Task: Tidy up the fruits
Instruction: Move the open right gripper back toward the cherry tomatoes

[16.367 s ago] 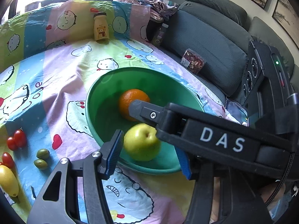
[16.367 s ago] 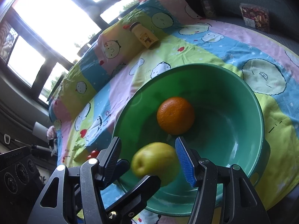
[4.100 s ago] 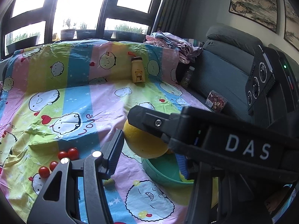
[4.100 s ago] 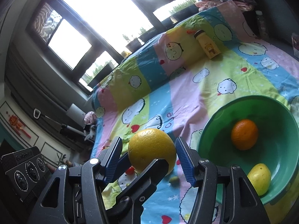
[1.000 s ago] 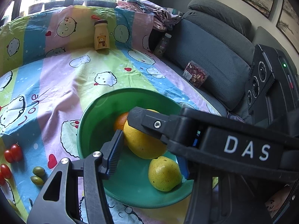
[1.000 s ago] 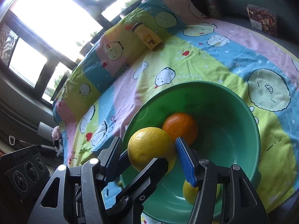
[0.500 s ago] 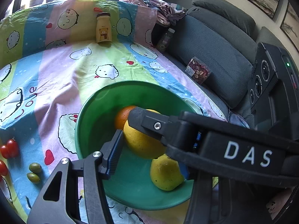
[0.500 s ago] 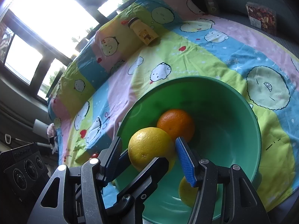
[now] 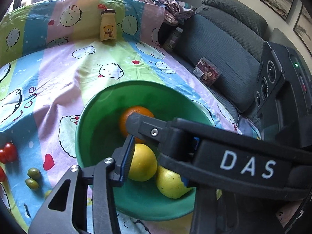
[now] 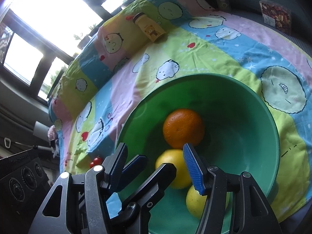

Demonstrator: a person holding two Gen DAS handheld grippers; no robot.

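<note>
Right gripper (image 10: 154,150): jaws stood apart, nothing pressed between the pads. The grapefruit (image 9: 142,161) lay below them in the green bowl (image 9: 136,83), wedged between the orange (image 10: 183,128) on its far side and the apple (image 9: 171,183) on its near side.

Left gripper (image 10: 156,163): jaws had just been closing to a narrow gap. The right view showed no fruit between them.

Risks, as judged:
- The two grippers crossed each other over the bowl. Pulling one out carelessly could knock the other or catch the near rim.
- The bowl sat on soft bedding. A push on the rim might tip it and spill the three fruits.
- The left finger hung just beside the grapefruit, and a nudge could roll it against the apple.
- The tomatoes (image 9: 9,152) and olives (image 9: 33,177), well left of the bowl, looked small and soft. A hard squeeze could burst them, and a loose one would let them roll on the cloth.

Surface: a wrinkled cartoon-print sheet (image 9: 58,78) in pastel stripes. A yellow bear bottle (image 9: 108,27) stood at the far side.

Room: a grey sofa (image 9: 224,48) on the right held a snack pack (image 9: 205,74). Bright windows (image 10: 48,5) lay beyond.
</note>
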